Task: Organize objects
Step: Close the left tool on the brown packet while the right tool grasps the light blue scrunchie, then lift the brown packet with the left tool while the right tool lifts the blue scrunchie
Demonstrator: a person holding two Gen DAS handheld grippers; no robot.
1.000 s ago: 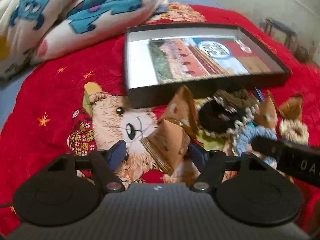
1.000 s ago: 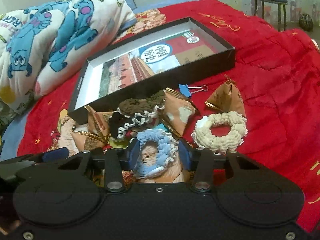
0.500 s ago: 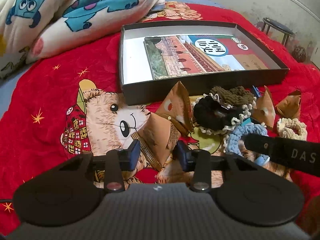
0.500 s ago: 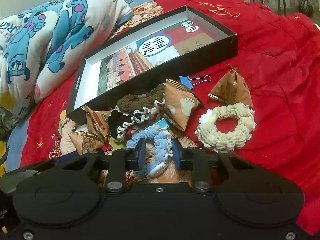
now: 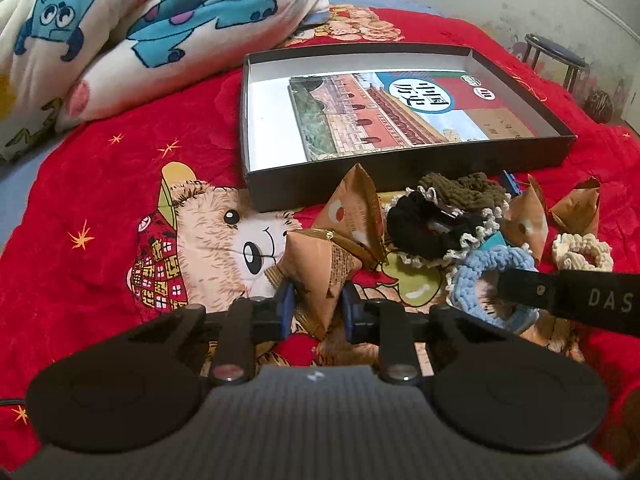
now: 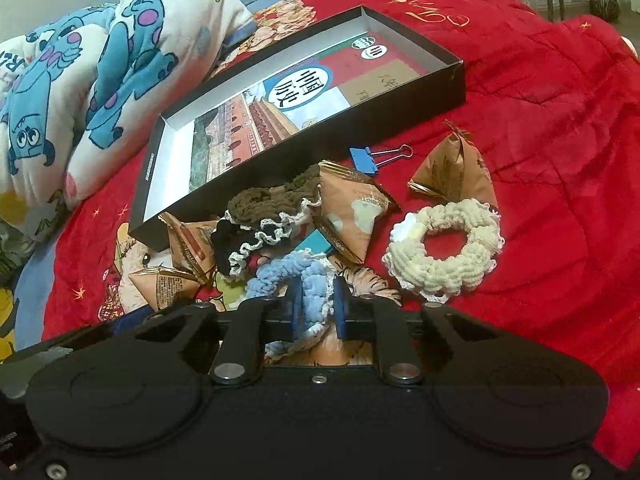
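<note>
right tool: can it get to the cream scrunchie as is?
Probably not yet: the right tool is shut on the blue scrunchie. The cream scrunchie lies uncovered just to its right, so the path looks free once it lets go.

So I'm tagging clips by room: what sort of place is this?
Most likely a bedroom: the work surface is a bed with a red teddy-bear quilt, a bundled cartoon-monster blanket beside it, and a small stool by the wall.

place: home bedroom | evidence: red teddy-bear quilt, cartoon-print duvet, stool
</note>
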